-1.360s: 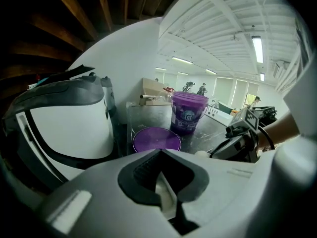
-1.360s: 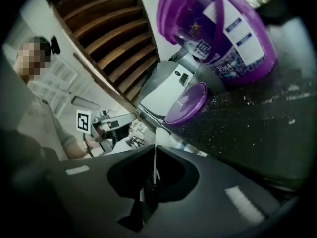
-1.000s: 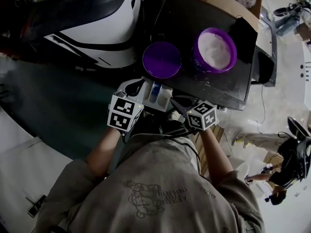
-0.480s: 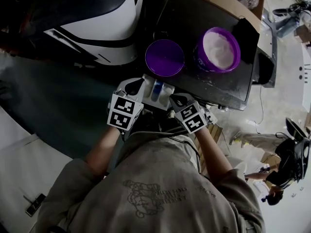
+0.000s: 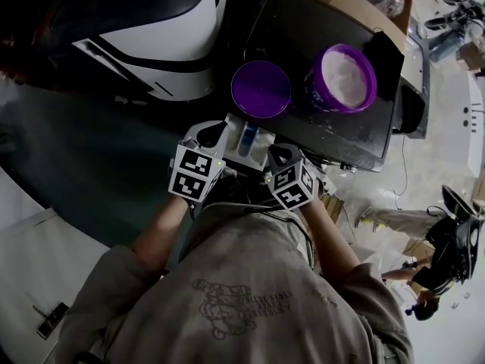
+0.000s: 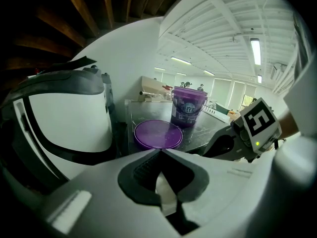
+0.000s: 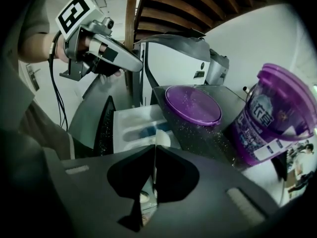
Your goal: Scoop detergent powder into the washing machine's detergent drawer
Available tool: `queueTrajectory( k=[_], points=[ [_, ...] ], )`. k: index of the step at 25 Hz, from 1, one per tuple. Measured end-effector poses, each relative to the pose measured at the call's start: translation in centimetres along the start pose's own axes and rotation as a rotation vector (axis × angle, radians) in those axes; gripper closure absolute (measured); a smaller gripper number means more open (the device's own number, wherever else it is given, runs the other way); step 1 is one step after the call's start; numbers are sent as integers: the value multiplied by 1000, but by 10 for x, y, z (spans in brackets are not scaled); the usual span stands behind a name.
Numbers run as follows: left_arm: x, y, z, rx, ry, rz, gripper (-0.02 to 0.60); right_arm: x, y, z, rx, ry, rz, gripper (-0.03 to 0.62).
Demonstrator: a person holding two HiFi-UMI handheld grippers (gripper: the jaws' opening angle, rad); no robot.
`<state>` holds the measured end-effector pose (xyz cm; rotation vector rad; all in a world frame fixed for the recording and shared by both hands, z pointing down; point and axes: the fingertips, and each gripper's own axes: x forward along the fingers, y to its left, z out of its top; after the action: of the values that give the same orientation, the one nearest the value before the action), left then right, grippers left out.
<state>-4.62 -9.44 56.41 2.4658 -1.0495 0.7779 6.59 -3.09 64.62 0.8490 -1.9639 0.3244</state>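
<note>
Detergent drawer point(image 5: 244, 144), white with a blue insert, stands open at the middle of the head view, between the two grippers. At upper left is the white washing machine point(image 5: 151, 36). The left gripper point(image 5: 212, 133) sits just left of the drawer. In its own view the left gripper point(image 6: 161, 152) has its jaws closed tip to tip, with nothing caught at the tips. Just right of the drawer is the right gripper point(image 5: 277, 155). In its own view the right gripper point(image 7: 154, 147) is pressed to a hairline slit, and the drawer point(image 7: 130, 127) lies just beyond the tips, to their left. Higher in the head view, on the dark tabletop point(image 5: 333, 139), lies a purple lid point(image 5: 261, 89). Right of it stands the purple tub point(image 5: 311, 83) holding white detergent powder point(image 5: 342, 74), farther from both grippers than the lid.
</note>
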Motion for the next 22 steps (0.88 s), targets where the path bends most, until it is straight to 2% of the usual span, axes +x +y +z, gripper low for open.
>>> queueTrajectory(
  k=[22],
  points=[
    [-29, 4, 0, -28, -80, 0, 581, -29, -1, 21, -227, 89, -206, 559]
  ],
)
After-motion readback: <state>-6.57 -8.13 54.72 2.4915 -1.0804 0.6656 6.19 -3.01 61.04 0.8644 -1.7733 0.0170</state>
